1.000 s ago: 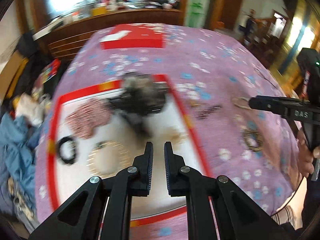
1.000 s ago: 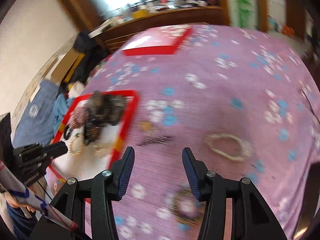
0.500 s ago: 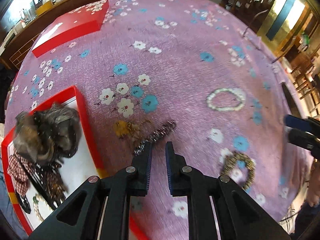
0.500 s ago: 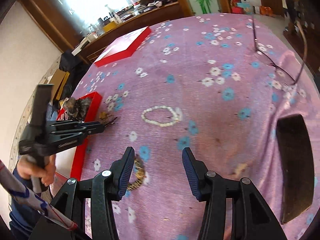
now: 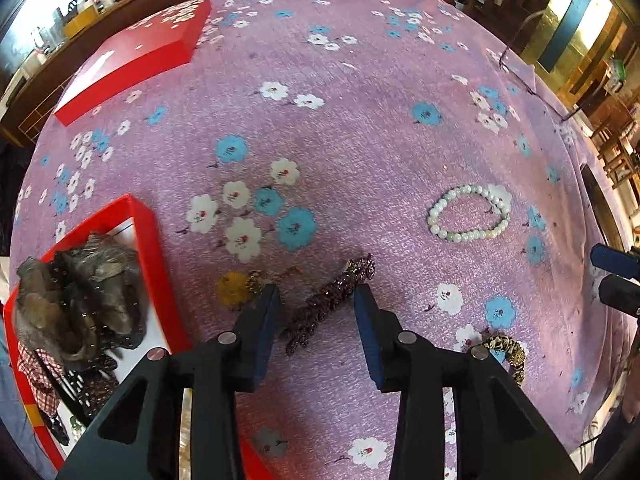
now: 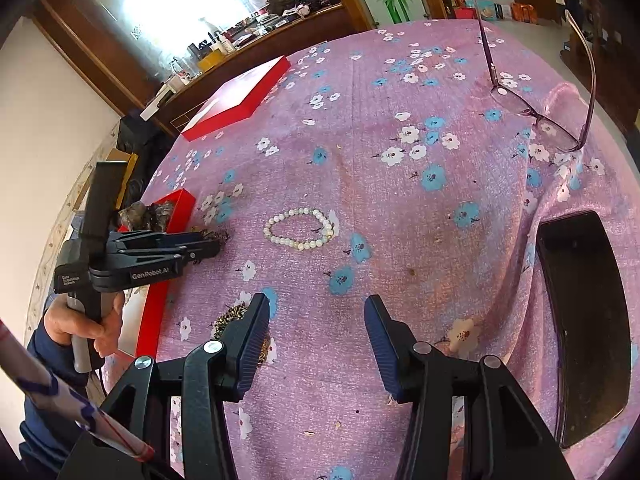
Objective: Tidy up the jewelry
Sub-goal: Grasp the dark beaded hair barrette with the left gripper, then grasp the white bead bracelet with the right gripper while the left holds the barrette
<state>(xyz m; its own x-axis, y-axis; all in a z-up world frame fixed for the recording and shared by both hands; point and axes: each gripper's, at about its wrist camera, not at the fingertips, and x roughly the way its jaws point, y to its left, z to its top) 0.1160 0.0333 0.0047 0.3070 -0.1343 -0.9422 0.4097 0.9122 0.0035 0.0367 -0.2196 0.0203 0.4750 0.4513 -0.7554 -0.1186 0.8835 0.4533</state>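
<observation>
While the left gripper (image 5: pixel 316 304) is opening its jaws around the dark beaded hair clip (image 5: pixel 330 300) on the cloth beside the red tray (image 5: pixel 154 256), nothing is gripped yet. It should close squarely across the clip's middle. The right gripper (image 6: pixel 316 320) hovers half open and empty, near the leopard bracelet (image 6: pixel 230 318).

A dark purple beaded hair clip (image 5: pixel 328 304) lies slanted on the worktop. A white pearl bracelet (image 5: pixel 468 216) rests flat farther off, a gold-and-black braided ring (image 5: pixel 506 350) nearer. The red-rimmed white tray (image 5: pixel 154 256) holds a grey fur scrunchie (image 5: pixel 80 300).
</observation>
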